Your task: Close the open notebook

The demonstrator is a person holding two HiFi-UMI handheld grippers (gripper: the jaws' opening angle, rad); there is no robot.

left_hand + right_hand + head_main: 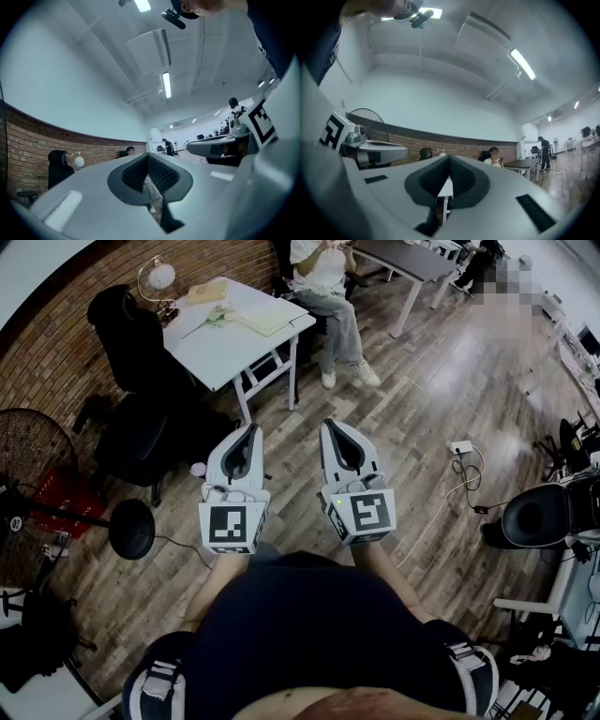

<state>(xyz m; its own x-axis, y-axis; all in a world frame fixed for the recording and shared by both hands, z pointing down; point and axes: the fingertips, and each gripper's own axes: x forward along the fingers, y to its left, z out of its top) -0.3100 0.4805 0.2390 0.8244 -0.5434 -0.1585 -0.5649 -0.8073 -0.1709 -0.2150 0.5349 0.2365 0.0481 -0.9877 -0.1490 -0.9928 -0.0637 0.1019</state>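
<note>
Where the notebook lies: on the white table point(225, 357) ahead, well apart from both tools; I take it to be the pale flat spread point(266, 321) near the table's right corner, but detail is too small to be sure.
Left gripper point(252, 428): jaws closed together, nothing between them, confirmed in its own view point(148, 155); held in front of the body over the floor.
Right gripper point(329, 424): jaws likewise closed and empty point(450, 158); beside the left one, pointing the same way.
Stage (judgement): not started; the table has yet to be reached.
Handling (judgement): light; leaves soft and floppy, cover probably a little stiffer; likely to slide on the smooth top; pages crease or tear if pinched singly.
Hold (judgement): take the free outer edge of one half, cover and leaves together, and fold it over the spine; rest the other tool on the opposite half to stop sliding.
Also on table: lamp point(159, 276) at the far corner, tan flat item point(207, 292) beside it.
Behind table: seated person point(323, 282).
Containers: none made out on the table; red crate-like thing point(58, 501) on the floor below the fan point(33, 442), contents unreadable.
</note>
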